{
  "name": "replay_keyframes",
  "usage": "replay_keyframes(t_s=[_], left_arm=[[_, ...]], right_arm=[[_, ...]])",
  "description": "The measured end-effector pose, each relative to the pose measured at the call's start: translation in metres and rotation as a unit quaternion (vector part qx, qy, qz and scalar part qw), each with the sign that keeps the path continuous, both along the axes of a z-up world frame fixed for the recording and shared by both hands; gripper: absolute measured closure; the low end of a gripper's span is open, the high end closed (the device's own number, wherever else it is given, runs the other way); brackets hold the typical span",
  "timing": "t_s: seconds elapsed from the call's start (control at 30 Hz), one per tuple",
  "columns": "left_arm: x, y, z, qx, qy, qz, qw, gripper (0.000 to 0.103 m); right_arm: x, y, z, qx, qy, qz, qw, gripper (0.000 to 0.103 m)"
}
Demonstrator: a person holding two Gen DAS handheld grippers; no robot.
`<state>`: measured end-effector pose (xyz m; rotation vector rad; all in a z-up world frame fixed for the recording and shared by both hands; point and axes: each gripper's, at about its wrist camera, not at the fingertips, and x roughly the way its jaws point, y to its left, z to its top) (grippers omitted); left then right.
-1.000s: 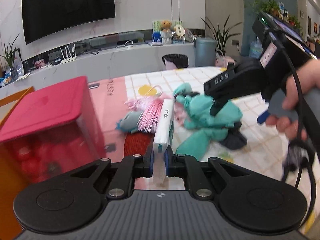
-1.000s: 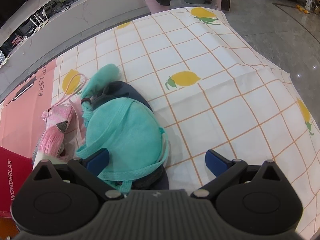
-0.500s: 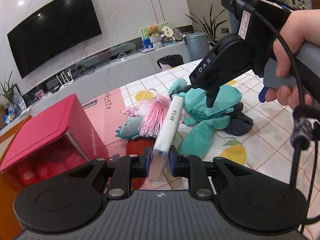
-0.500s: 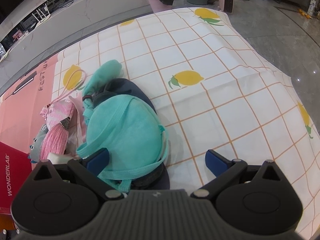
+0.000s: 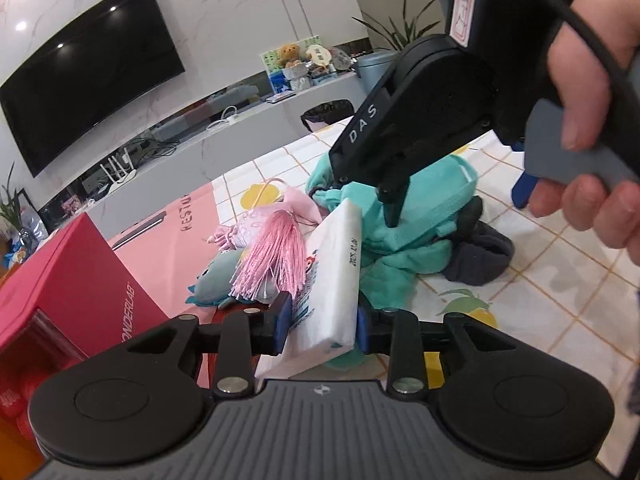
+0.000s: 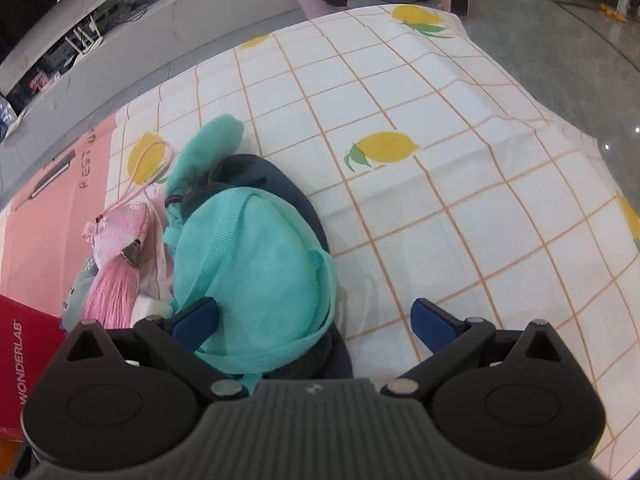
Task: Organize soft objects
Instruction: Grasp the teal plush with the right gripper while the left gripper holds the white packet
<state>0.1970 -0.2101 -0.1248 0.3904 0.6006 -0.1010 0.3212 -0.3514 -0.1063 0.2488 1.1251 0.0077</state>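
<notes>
Tissue pack pinched in my left gripper, right gripper spread over the teal plush.

My left gripper (image 5: pixel 322 326) clamps the tilted tissue pack (image 5: pixel 330 276) above the tablecloth (image 6: pixel 460 160), next to the red box (image 5: pixel 68 280). My right gripper (image 6: pixel 314 318) hangs spread wide over the teal plush (image 6: pixel 248 256), which lies on a dark cloth (image 6: pixel 276 184) beside the pink tassel (image 6: pixel 112 288).

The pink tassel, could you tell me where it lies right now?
In the left wrist view the pink tassel lies centre-left on the table, against the white tissue pack, right of the red box.
</notes>
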Motion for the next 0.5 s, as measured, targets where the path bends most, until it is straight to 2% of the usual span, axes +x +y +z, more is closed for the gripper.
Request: replay_keyframes(t_s=[0.13,0.17,0.23,0.27,0.5], left_arm=[[-0.002,0.004,0.0,-0.012,-0.012,0.007,0.9998,0.08],[-0.005,0.006,0.001,-0.016,-0.014,0.011,0.9997,0.081],[-0.009,0.009,0.006,-0.018,-0.016,0.014,0.9996,0.085],[-0.013,0.01,0.008,-0.019,-0.015,0.015,0.9996,0.085],[-0.043,0.022,0.032,-0.039,0.007,0.022,0.999,0.088]], right_arm=[[-0.001,0.004,0.0,-0.007,-0.014,0.01,1.0,0.003],[-0.002,0.004,0.001,-0.007,-0.019,0.016,1.0,0.008],[-0.003,0.004,0.006,0.012,-0.031,0.027,0.999,0.029],[-0.004,0.003,0.009,0.032,-0.033,0.03,0.999,0.048],[-0.01,-0.002,0.019,0.036,-0.039,0.044,0.998,0.07]])
